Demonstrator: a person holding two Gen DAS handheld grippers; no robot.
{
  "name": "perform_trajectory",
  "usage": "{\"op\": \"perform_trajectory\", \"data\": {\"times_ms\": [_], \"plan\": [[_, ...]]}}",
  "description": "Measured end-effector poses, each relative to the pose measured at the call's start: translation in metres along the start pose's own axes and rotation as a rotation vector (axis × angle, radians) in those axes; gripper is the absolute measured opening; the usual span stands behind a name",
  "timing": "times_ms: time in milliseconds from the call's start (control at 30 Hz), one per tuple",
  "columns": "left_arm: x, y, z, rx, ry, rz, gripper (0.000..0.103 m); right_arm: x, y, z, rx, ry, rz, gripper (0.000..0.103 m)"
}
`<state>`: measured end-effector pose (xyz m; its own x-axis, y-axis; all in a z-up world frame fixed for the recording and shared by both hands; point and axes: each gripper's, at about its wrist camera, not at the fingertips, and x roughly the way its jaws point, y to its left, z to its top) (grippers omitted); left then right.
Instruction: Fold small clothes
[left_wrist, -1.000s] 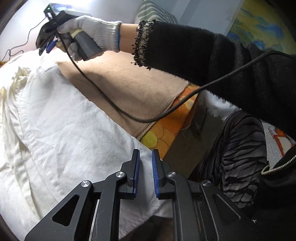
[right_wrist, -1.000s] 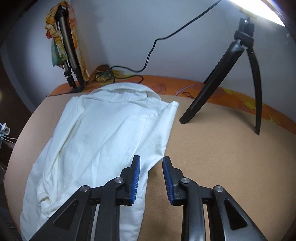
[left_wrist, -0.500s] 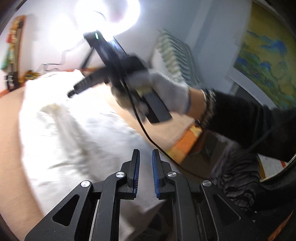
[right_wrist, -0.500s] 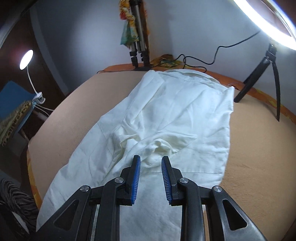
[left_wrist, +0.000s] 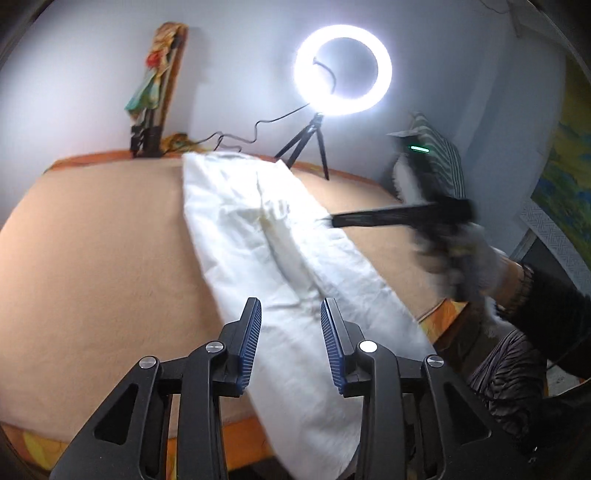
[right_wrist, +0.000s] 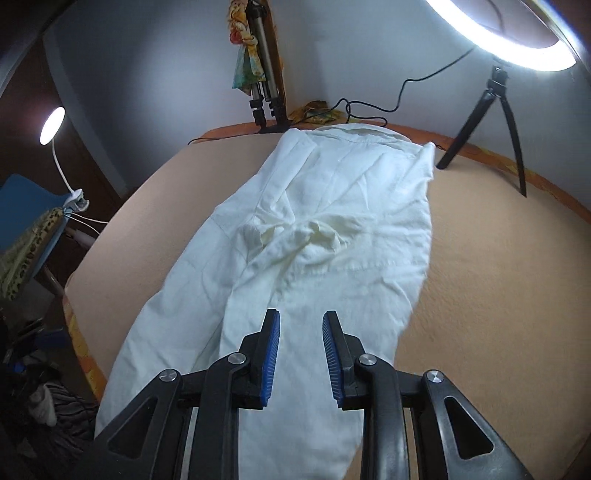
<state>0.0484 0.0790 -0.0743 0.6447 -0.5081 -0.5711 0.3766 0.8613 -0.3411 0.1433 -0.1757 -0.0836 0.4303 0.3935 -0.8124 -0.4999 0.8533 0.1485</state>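
Left gripper (left_wrist: 290, 343): I am seeing its jaws partly apart, having just been opening from nearly closed; nothing is between the pads, the cloth lying beyond them.
Right gripper (right_wrist: 300, 354): I am reading it as slightly parted and empty, holding much the same gap as a second ago, hovering over the lower middle of its frame.
White shirt (right_wrist: 317, 236): it is lying lengthwise on the tan table cover (right_wrist: 491, 295), collar at the upper centre, hem running off the bottom edge, sides folded in, with a bunched ridge mid-frame.
What has changed: both views are now looking down the shirt's length. A second ago the left view was looking across the table at the gloved hand (left_wrist: 469, 258); that hand is now blurring at the right edge.
Meaning for the task: I am judging that the side folds are done and I am lining up at the hem end for a lengthwise fold.
Watch point: the ring light tripod (right_wrist: 495, 110) is standing just beside the collar corner.
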Motion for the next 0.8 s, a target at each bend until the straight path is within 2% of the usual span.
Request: {"op": "perform_trajectory", "data": {"times_ms": [133, 267, 333, 400, 500, 567, 667, 733, 800], "plan": [[0.010, -0.001, -0.016, 0.007, 0.041, 0.008, 0.032, -0.019, 0.009, -0.057, -0.035, 0.036, -0.016, 0.027], [0.023, -0.011, -0.029, 0.064, 0.109, 0.004, 0.032, -0.013, 0.028, -0.104, -0.088, 0.104, -0.041, 0.027], [0.028, -0.016, -0.036, 0.098, 0.143, 0.011, 0.032, -0.020, 0.033, -0.121, -0.114, 0.081, -0.069, 0.027], [0.030, -0.022, -0.047, 0.133, 0.175, 0.028, 0.032, -0.032, 0.036, -0.135, -0.122, 0.074, -0.059, 0.027], [0.033, -0.032, -0.063, 0.184, 0.218, 0.047, 0.032, -0.043, 0.037, -0.154, -0.129, 0.105, -0.038, 0.027], [0.028, -0.038, -0.072, 0.222, 0.217, 0.065, 0.032, -0.050, 0.035, -0.162, -0.131, 0.120, -0.036, 0.027], [0.021, -0.043, -0.076, 0.278, 0.243, 0.080, 0.034, -0.064, 0.022, -0.163, -0.067, 0.115, -0.005, 0.027], [0.012, -0.039, -0.073, 0.257, 0.222, 0.084, 0.034, -0.076, 0.014, -0.160, -0.022, 0.081, 0.013, 0.029], [0.006, -0.034, -0.069, 0.225, 0.202, 0.075, 0.035, -0.082, 0.011, -0.150, 0.020, 0.042, 0.070, 0.029]]}}
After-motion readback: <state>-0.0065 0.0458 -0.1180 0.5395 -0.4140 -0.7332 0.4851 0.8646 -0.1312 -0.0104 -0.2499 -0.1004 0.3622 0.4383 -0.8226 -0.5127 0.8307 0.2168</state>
